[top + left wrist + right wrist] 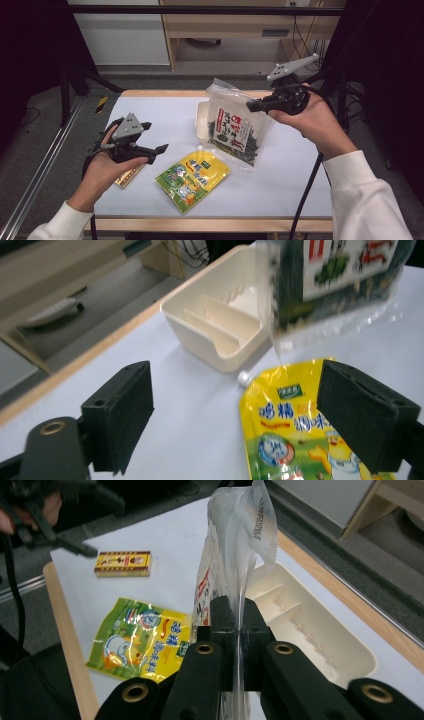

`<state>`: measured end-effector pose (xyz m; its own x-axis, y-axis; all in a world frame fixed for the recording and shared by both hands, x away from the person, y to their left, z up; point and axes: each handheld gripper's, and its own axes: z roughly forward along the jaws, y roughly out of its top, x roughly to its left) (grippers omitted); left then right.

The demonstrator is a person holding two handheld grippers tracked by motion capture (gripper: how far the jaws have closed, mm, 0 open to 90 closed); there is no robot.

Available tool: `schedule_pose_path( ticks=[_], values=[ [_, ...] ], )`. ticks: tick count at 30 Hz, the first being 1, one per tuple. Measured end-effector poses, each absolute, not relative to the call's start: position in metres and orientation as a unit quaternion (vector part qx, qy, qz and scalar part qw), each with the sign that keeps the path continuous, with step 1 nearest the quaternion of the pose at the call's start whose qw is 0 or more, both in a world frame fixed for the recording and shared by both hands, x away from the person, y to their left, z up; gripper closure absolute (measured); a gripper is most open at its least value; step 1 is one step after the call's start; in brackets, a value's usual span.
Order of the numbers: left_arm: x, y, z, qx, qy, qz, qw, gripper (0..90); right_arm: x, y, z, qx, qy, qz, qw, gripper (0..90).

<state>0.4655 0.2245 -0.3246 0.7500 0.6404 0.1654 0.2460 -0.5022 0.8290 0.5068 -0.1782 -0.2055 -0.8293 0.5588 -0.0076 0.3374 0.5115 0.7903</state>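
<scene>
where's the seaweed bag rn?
In the high view the seaweed bag hangs right of centre, pinched at its top edge by the right gripper, in front of the cream tray, above the yellow pouch.

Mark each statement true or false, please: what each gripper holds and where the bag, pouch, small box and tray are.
1. The right gripper is shut on the seaweed bag. True.
2. The left gripper holds the yellow pouch. False: its jaws are open, with nothing between the pads.
3. The yellow pouch lies inside the cream tray. False: it lies on the table, outside the tray.
4. The small box lies on the table. True.
5. The bag lies flat on the table. False: it hangs from the right gripper.
</scene>
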Motion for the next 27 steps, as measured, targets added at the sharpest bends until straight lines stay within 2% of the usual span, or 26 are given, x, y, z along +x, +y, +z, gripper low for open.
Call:
schedule_pose_path(
  ticks=[14, 27],
  values=[
    [0.438, 0.269, -0.419, 0.803, 0.355, 0.250, 0.408, 11.5, 0.527, -0.211, -0.184, 0.308, 0.810, 0.469, 0.169, 88.4],
    [0.423, 0.295, -0.430, 0.791, 0.379, 0.281, 0.389, 10.6, 0.565, -0.222, -0.183, 0.357, 0.776, 0.480, 0.201, 88.5]
  ],
)
